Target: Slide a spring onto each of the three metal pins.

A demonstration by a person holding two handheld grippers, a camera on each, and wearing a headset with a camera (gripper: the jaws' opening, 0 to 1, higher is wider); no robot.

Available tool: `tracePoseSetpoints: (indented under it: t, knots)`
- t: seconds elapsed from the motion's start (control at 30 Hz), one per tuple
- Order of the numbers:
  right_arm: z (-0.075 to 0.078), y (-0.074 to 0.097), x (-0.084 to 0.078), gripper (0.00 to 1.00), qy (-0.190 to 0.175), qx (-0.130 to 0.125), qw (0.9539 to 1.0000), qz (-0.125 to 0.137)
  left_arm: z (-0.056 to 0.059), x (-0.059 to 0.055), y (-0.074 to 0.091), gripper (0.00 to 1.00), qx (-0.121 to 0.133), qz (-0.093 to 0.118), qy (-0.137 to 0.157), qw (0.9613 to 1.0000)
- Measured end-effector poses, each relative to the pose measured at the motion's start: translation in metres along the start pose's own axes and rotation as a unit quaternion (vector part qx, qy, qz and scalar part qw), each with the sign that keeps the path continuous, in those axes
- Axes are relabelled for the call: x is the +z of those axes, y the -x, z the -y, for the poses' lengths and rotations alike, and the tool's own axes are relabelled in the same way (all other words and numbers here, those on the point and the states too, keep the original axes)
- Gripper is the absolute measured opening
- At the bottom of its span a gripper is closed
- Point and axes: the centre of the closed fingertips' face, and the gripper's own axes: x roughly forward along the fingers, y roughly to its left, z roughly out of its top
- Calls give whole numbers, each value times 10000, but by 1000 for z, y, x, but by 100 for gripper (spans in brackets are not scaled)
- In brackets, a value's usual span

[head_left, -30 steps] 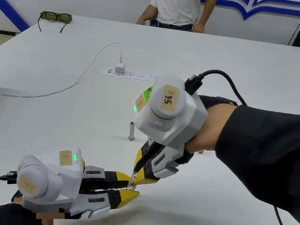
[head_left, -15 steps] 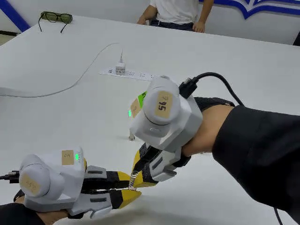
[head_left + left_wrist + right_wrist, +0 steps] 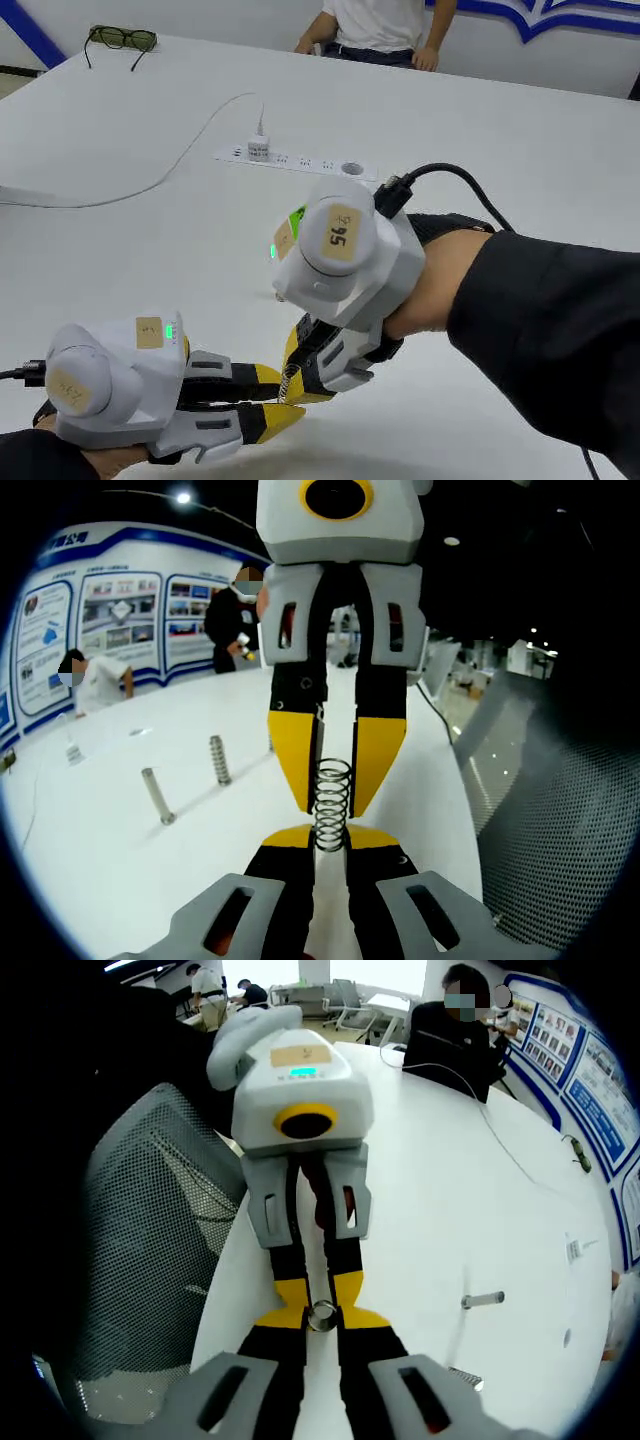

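A small metal spring hangs just above the table near its front edge, where both grippers meet. My right gripper reaches down from the right and is shut on the spring, its yellow fingers flanking the coils. My left gripper comes in from the left, and its tips close on the spring's lower end. End-on, the spring sits between my right gripper's jaws. A bare pin and a pin wearing a spring stand upright on the table. A pin lies beyond the jaws.
A white power strip with a plugged charger and a thin cable lies mid-table. Glasses rest at the far left corner. A person sits at the far edge. A mesh chair stands beside the table's front edge.
My right gripper has shifted a little left and down over the spring, and its body now covers the upright pin in the head view. The left gripper has barely moved.
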Motion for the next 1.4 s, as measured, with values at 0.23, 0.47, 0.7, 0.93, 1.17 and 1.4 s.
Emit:
tracePoseSetpoints:
  t: [0.23,0.47,0.7,0.93,1.17,1.4]
  knots:
    - [3,2,2,12,-10,-69,10000,21,-3,3,1,12,46,55,34,10000]
    - [6,5,3,12,-52,-145,9999,30,-4,0,2,15,77,38,68,9999]
    - [12,10,0,12,-114,-258,9996,35,-10,-3,5,21,201,29,197,9996]
    - [19,14,-2,12,-184,-359,9992,65,-15,-8,8,29,356,-20,342,9988]
    - [29,23,-3,12,-258,-535,9981,139,-25,-8,12,36,568,-10,436,9974]
    - [40,30,-6,12,-356,-701,9967,188,-30,-10,13,43,711,-7,567,9959]
